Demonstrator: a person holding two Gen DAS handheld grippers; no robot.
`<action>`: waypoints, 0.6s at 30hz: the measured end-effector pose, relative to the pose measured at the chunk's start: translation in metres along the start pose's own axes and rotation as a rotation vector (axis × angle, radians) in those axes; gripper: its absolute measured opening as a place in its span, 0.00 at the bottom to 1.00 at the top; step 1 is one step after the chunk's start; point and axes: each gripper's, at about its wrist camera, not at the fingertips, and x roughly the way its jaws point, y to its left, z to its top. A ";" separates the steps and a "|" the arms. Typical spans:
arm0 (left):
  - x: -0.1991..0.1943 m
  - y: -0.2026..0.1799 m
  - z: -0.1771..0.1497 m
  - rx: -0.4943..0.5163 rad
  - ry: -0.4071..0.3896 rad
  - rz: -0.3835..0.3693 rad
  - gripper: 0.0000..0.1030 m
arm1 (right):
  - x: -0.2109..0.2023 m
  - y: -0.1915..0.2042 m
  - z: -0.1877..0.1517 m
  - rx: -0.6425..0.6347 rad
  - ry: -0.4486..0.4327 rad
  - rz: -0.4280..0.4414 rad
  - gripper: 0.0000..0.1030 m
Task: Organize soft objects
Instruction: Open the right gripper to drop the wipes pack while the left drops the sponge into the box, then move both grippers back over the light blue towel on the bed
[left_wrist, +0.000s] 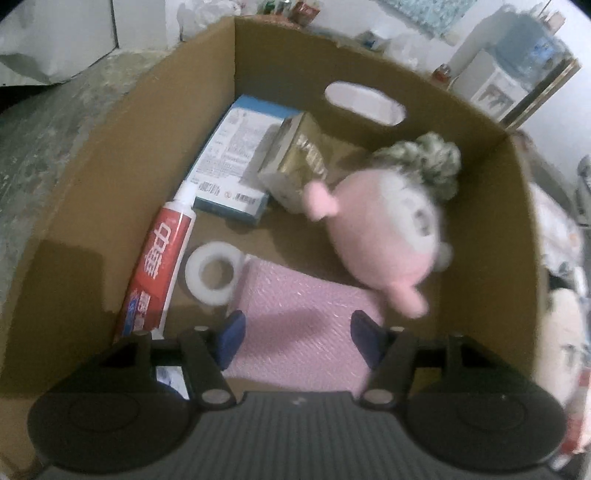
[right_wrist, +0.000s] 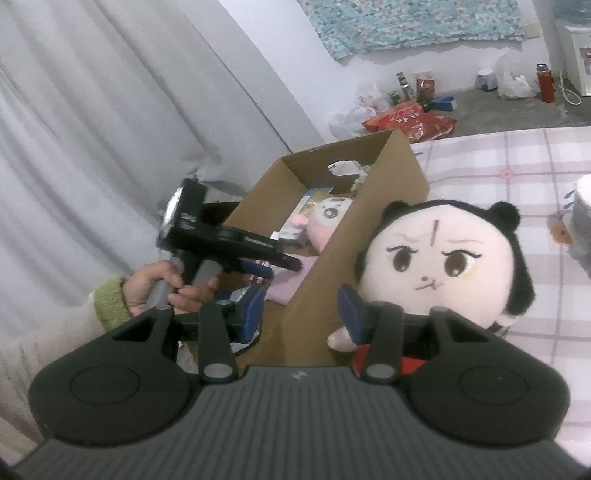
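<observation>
One pink plush (left_wrist: 384, 229) lies boxed by the cardboard box's (left_wrist: 122, 184) far-right corner, left gripper (left_wrist: 297, 341) released; right gripper (right_wrist: 301, 314) gapes, doll (right_wrist: 443, 258) ungrasped outside.

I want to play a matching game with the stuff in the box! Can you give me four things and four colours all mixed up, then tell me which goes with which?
Things:
1. toothpaste tube
2. tape roll
3. plush toy
4. flat box

Colours:
A. pink with a green tuft
B. blue and white
C. red and white
D. plain white

Pairs: 1-C, 2-D, 3-A, 4-B. All four lie inside the cardboard box.
</observation>
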 end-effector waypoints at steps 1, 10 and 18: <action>-0.009 0.001 -0.004 -0.004 -0.003 -0.014 0.68 | -0.002 0.000 -0.001 0.001 -0.004 -0.002 0.44; -0.053 0.026 -0.051 -0.112 0.049 0.047 0.79 | -0.015 0.009 -0.009 0.021 -0.023 0.014 0.46; -0.044 0.036 -0.056 -0.184 0.097 0.036 0.79 | -0.049 0.023 -0.017 0.011 -0.085 -0.041 0.50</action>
